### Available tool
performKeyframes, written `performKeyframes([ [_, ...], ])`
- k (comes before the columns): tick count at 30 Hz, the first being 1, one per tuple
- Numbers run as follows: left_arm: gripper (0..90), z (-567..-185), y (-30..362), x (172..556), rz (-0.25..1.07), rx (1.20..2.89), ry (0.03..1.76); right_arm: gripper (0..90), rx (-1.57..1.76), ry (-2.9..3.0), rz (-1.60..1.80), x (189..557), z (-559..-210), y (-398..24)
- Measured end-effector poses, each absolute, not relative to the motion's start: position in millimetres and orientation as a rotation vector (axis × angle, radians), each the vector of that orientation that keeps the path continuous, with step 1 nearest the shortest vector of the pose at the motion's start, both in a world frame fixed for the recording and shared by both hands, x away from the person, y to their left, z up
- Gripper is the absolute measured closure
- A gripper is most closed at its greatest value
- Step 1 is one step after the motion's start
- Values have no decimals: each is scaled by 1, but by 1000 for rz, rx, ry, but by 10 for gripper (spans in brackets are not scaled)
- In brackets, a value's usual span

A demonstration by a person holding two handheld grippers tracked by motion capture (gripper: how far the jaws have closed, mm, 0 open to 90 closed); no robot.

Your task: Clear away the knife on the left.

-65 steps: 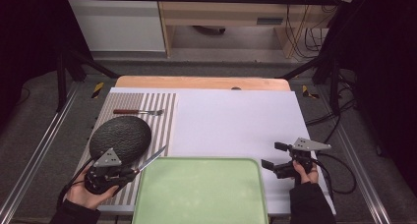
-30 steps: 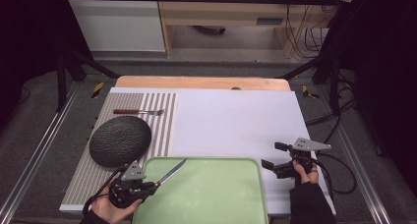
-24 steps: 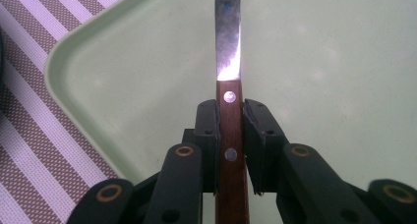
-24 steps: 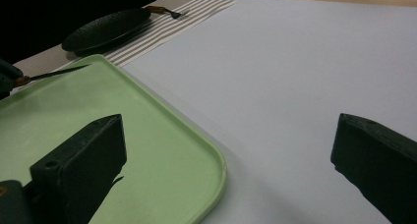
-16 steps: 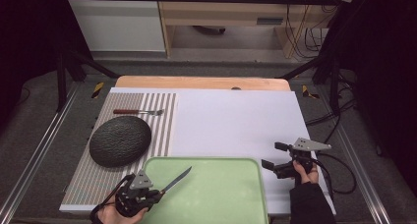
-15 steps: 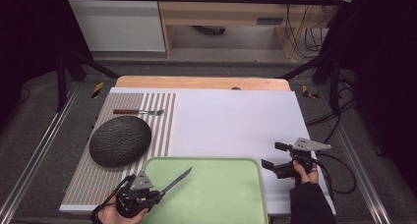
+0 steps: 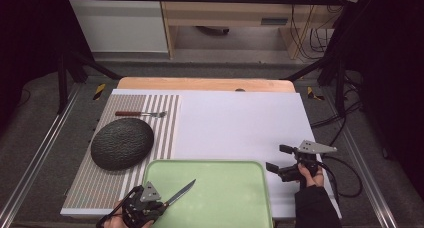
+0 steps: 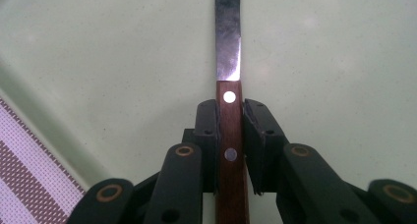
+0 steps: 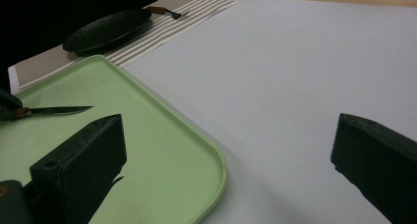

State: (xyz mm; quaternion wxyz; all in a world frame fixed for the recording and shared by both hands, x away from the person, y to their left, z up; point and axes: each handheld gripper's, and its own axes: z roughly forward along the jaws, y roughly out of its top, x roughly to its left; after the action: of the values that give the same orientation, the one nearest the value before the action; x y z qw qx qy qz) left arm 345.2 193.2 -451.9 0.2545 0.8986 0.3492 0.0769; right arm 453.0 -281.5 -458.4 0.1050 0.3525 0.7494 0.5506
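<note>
Wooden-handled knife clamped in your left tool over the green tray, not yet laid down; fork and plate remain on the mat, right tool open and empty.

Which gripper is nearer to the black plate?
The left. The left gripper holds a knife over the green tray, just below the black plate. The right gripper waits open, far across the table.

Bright overhead light on the white table, dark surroundings; close views soft, knife blade glaring.
</note>
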Motion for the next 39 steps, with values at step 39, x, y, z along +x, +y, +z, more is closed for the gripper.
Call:
performKeyframes([
  [39, 898, -459, 180, 349, 153, 2363, 739, 5, 1042, 2208, 1617, 453, -459, -281],
])
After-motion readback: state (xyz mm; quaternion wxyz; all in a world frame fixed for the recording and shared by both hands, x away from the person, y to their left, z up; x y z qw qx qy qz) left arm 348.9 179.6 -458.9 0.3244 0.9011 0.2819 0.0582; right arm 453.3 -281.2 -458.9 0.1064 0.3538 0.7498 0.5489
